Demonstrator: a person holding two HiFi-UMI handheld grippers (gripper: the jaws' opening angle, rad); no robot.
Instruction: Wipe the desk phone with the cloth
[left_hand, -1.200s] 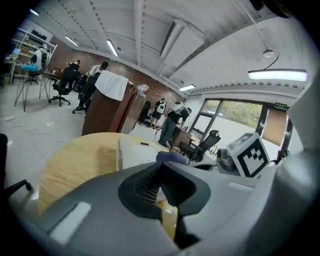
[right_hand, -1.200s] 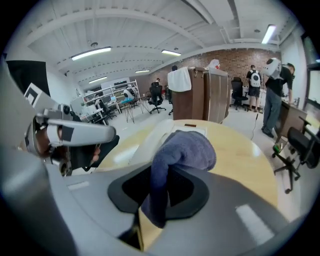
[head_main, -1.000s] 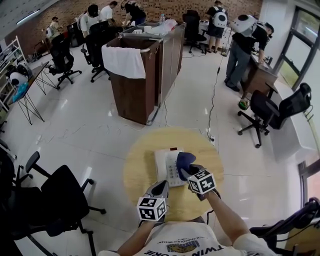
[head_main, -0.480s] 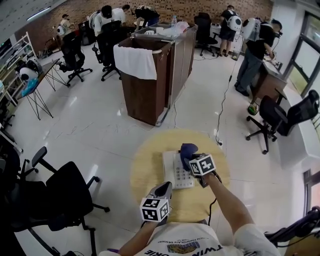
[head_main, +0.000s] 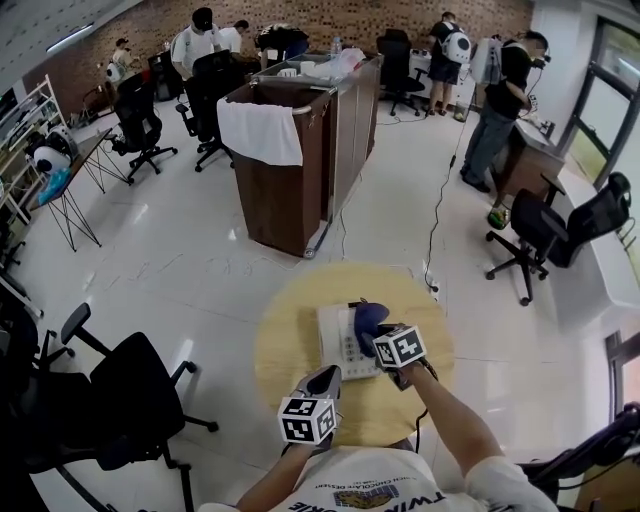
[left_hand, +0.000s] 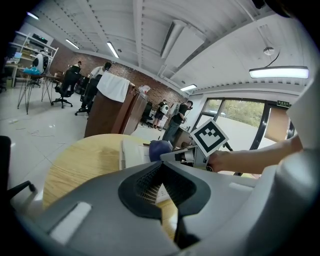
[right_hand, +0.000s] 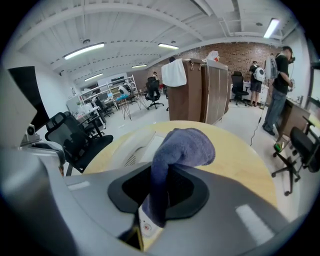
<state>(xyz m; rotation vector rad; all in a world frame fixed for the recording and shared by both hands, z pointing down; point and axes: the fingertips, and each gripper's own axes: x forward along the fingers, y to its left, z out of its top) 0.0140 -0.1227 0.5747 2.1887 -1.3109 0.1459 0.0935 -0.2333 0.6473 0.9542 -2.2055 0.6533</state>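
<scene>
Head view: right gripper (head_main: 378, 330) clamped on bunched blue-purple terry cloth (head_main: 368, 318) atop white desk phone (head_main: 338, 345); left gripper view: left gripper (head_main: 324, 378), jaws together, empty, near phone's front edge; right gripper view: cloth overhangs phone.

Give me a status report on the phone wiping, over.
Right claw shut on blue terry cloth, over white desk phone. Left claw shut, empty, by round wooden table's near edge. Nothing blocking.
</scene>
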